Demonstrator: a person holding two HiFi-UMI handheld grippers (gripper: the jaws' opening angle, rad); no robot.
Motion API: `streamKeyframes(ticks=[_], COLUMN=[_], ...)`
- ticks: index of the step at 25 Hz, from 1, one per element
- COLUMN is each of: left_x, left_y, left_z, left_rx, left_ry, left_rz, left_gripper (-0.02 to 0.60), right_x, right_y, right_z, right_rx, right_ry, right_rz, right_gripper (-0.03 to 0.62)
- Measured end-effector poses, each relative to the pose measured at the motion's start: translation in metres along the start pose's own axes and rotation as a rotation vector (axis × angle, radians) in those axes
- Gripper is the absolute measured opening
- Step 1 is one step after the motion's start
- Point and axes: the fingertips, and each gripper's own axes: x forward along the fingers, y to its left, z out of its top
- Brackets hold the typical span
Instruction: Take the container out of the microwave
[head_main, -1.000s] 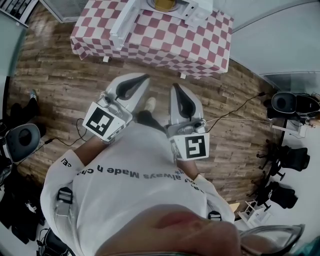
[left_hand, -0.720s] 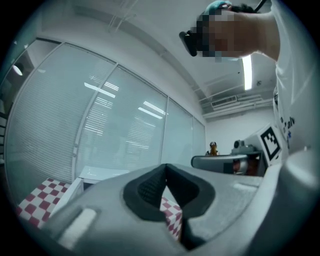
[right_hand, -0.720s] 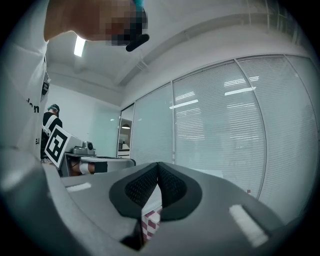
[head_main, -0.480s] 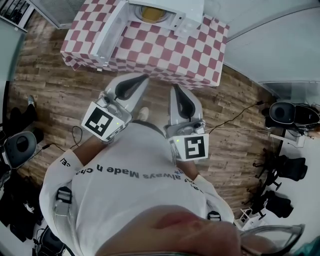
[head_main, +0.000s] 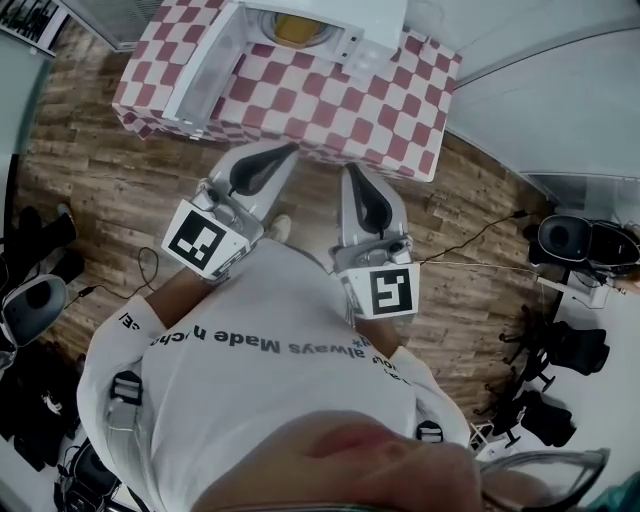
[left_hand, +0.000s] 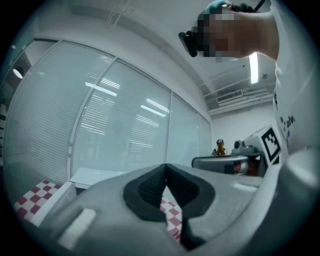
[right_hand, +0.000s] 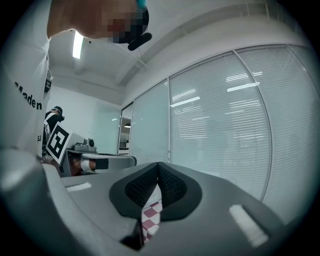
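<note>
Closer now than a second back: table (head_main: 385, 110) and microwave (head_main: 372, 22). Door (head_main: 205, 65) already open, ahead-left of left gripper (head_main: 291, 151). Yellow container (head_main: 293, 28) inside the cavity, well ahead of both tips; contents not discernible. Left gripper and right gripper (head_main: 350, 172) both pressed together, empty. Reach, grasp and lift-out remain.

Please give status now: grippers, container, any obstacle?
Both shut and empty: left gripper, right gripper, short of the table. Yellow container inside microwave, door open. No obstacle seen in front.
</note>
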Motion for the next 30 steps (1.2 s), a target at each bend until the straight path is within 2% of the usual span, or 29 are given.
streamKeyframes(ticks=[5, 11, 16, 22, 30], left_x=[0.008, 0.016, 0.030, 0.048, 0.075], left_y=[0.008, 0.022, 0.041, 0.087, 0.170], left_z=[-0.007, -0.011, -0.009, -0.007, -0.003], left_rx=[-0.003, -0.012, -0.006, -0.012, -0.033], left_ry=[0.019, 0.025, 0.019, 0.012, 0.006], left_rz=[0.017, 0.023, 0.012, 0.016, 0.023], left_gripper=[0.003, 0.003, 0.003, 0.003, 0.003], right_x=[0.009, 0.024, 0.042, 0.092, 0.179], right_y=[-0.007, -0.017, -0.023, -0.035, -0.053], right_z=[-0.006, -0.008, -0.011, -0.007, -0.006], right_rx=[-0.016, 0.029, -0.014, 0.022, 0.009], right_ry=[0.002, 0.004, 0.007, 0.007, 0.019], right_rz=[0.035, 0.003, 0.026, 0.008, 0.013], right_gripper=[0.002, 0.002, 0.002, 0.002, 0.002])
